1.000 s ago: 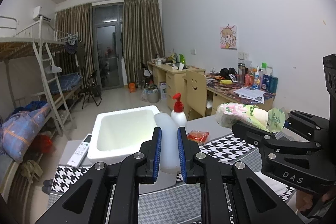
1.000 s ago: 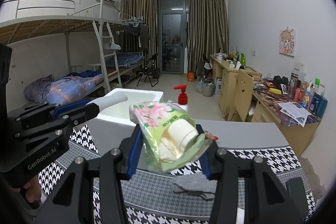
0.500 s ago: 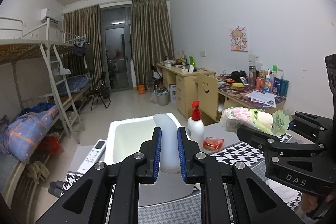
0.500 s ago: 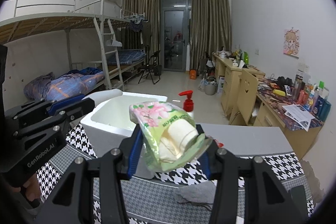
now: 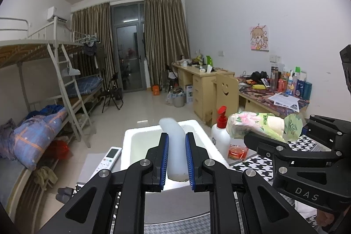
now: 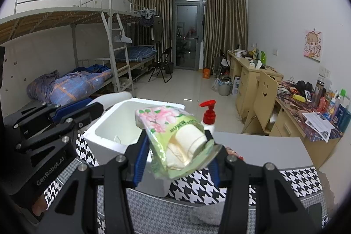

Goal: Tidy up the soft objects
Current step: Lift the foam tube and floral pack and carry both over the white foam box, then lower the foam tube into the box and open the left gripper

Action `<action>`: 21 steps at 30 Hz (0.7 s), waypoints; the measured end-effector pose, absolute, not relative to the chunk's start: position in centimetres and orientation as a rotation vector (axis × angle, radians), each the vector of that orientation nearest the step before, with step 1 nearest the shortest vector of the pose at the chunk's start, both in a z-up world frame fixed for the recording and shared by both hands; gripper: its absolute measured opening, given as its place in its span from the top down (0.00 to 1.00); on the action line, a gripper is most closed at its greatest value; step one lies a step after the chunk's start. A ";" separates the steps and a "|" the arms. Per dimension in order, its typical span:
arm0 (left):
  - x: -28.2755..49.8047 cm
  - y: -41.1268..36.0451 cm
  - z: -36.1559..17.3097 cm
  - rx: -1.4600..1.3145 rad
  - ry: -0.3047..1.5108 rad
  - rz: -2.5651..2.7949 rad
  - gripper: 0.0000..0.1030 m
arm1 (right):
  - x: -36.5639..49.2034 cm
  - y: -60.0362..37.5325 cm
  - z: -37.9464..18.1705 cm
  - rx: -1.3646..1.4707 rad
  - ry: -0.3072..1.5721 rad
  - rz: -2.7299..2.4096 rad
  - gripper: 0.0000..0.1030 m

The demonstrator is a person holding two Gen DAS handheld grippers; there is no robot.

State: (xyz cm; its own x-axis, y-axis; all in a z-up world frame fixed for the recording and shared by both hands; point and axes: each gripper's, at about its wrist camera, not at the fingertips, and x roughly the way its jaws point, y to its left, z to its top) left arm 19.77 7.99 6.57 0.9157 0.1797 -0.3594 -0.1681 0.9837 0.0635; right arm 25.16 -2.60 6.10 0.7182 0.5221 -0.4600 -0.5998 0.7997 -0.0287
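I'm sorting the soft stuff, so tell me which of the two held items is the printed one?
The tissue pack in the right gripper, green with pink flowers. The foam roll in the left gripper is plain white.

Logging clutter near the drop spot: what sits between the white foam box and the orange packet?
A red-capped pump bottle stands between the white foam box and the orange packet, clearest in the left wrist view.

White foam box (image 5: 136,142), black-white houndstooth cloth (image 6: 300,181)
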 end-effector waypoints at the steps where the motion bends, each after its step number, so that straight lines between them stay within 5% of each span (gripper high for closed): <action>1: 20.0 8.2 6.5 0.030 0.377 0.181 0.84 | 25.4 -2.5 6.1 -0.181 0.455 0.625 0.49; 21: 24.3 11.5 4.6 -0.023 0.469 0.196 0.84 | 27.4 0.4 5.6 -0.196 0.500 0.622 0.49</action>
State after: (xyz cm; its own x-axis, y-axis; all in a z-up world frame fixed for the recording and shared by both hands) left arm 24.34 11.46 4.61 0.8738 0.1825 -0.4508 -0.1930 0.9809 0.0231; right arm 27.38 0.40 5.63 0.6988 0.5083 -0.5033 -0.6009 0.7989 -0.0275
